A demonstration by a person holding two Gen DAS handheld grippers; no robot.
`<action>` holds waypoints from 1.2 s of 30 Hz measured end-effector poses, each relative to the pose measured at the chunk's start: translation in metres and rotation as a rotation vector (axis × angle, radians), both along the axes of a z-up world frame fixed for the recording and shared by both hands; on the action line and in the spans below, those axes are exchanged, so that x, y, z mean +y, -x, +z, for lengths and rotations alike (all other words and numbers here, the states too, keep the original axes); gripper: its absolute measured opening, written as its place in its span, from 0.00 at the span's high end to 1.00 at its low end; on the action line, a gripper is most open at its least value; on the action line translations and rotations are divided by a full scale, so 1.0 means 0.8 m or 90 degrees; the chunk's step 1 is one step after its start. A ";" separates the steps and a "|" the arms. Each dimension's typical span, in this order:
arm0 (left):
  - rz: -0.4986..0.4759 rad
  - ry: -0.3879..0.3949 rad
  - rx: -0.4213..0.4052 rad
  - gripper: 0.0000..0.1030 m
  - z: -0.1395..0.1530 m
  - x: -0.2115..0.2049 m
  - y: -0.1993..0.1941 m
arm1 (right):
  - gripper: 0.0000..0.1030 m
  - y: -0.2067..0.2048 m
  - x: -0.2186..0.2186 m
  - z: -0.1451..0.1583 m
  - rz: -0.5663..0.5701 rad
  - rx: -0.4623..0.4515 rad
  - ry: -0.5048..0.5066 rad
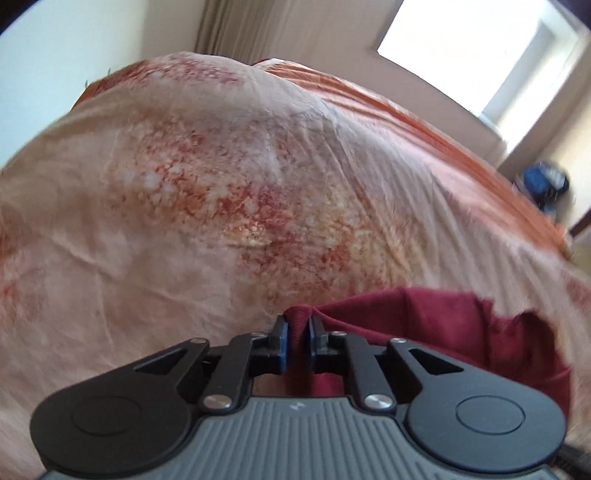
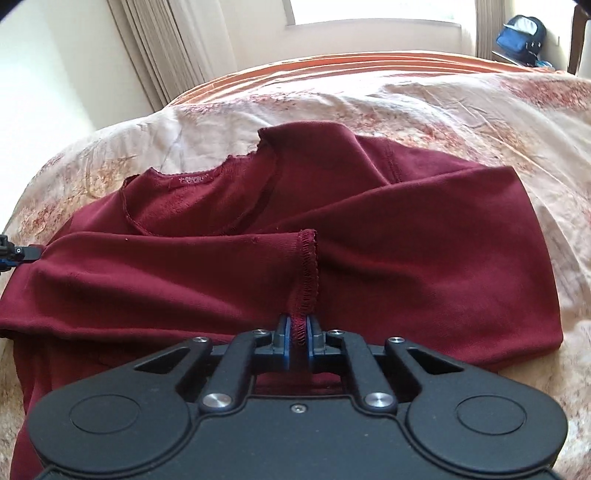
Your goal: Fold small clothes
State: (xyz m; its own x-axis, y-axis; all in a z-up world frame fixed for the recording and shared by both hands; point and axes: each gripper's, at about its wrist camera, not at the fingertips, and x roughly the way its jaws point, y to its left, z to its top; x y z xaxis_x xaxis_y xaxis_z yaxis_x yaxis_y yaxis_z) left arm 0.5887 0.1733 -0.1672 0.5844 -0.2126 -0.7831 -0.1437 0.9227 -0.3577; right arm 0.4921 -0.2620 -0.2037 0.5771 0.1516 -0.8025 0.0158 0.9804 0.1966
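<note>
One maroon shirt [image 2: 229, 266] lies partly folded on the bed [image 2: 461, 110]. The right tongs [image 2: 300, 334] pinch a stitched sleeve cuff [image 2: 306, 280]; the left tongs [image 1: 297, 328] clamp a bunched edge at the shirt's side. Only a thin bite of cloth sits in each grip, so a hard or uneven pull may free it or drag the earlier fold askew. Count: one shirt, two tongs, one blue bag [image 2: 521, 35], probably.
</note>
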 end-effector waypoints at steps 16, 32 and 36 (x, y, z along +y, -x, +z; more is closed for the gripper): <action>-0.014 0.113 0.040 0.90 -0.007 0.019 0.128 | 0.74 0.006 -0.001 0.007 0.021 -0.016 -0.037; 0.009 -0.068 0.011 0.23 0.022 -0.003 0.151 | 0.38 0.023 0.015 0.017 0.062 -0.061 0.099; 0.027 -0.115 -0.008 0.11 0.022 -0.022 0.156 | 0.13 0.020 0.035 0.022 0.082 -0.111 0.161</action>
State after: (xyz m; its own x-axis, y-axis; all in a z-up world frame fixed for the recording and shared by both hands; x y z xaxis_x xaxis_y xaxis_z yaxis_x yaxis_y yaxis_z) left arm 0.4638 0.1558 -0.1495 0.6005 -0.0443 -0.7984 -0.1806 0.9651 -0.1895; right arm 0.4758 -0.2340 -0.1865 0.6981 0.0406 -0.7148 -0.1236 0.9902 -0.0645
